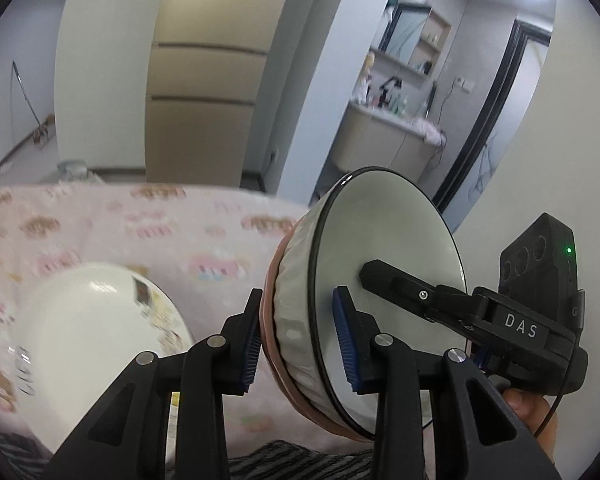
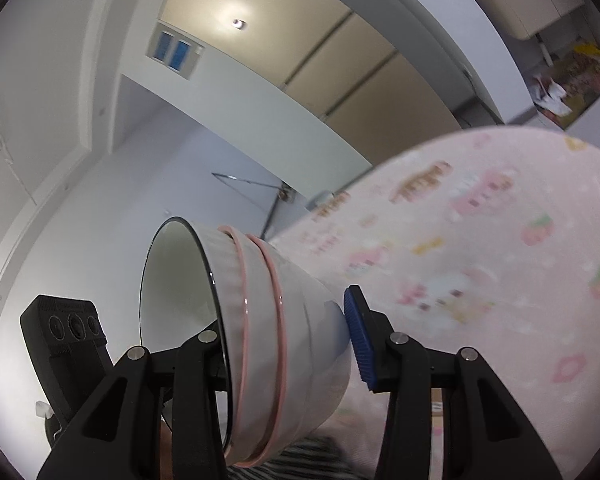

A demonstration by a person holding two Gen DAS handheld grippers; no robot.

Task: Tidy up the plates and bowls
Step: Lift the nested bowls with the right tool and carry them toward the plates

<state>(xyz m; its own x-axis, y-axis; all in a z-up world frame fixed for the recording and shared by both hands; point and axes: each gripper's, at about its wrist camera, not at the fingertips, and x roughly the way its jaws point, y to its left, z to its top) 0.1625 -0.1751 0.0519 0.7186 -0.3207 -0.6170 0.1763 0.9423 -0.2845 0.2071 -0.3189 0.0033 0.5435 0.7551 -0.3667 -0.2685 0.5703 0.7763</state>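
While both pairs of tongs, left tongs [image 1: 298, 334] and right tongs [image 2: 288, 336], pinch the tipped stack of bowls [image 1: 364, 292] across its rim, it hangs clear above the pink-clothed bench [image 1: 112, 216], beside a white bowl [image 1: 96, 320], the far edge open.

The only lettering that could be read was "DAS", in pale capitals on the black body of the right gripper [image 1: 380, 276], seen from the left wrist camera. A white bowl [image 1: 100, 320] lying on the pink cloth [image 1: 160, 220] carried printed marks along its side, but they were too blurred to read. The cloth's printed pattern also showed no legible words in either view.
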